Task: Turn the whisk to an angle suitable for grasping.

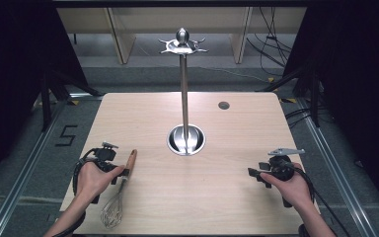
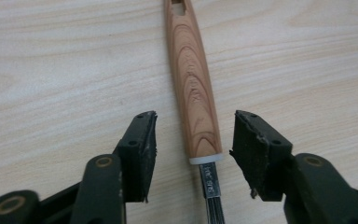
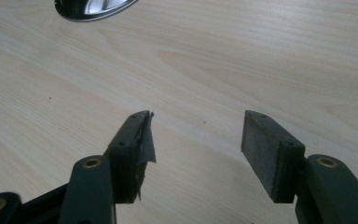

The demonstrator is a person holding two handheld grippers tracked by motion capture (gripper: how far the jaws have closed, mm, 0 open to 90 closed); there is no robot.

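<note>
A whisk (image 1: 120, 190) with a wooden handle (image 2: 193, 88) and a wire head lies on the wooden table (image 1: 217, 197) at the front left. My left gripper (image 2: 195, 142) is open, its jaws standing either side of the handle's lower end by the white collar, not touching it. In the high view the left gripper (image 1: 120, 173) sits just left of the handle. My right gripper (image 3: 196, 144) is open over bare table, and the right gripper (image 1: 254, 174) rests at the front right. A tall steel hanging stand (image 1: 184, 89) with hooks on top rises from a round base (image 1: 186, 139) mid-table.
The stand's shiny base edge (image 3: 93, 8) lies far ahead of the right jaws. A small round hole (image 1: 223, 105) sits in the table's back right. Black frames and cables flank the table on the floor.
</note>
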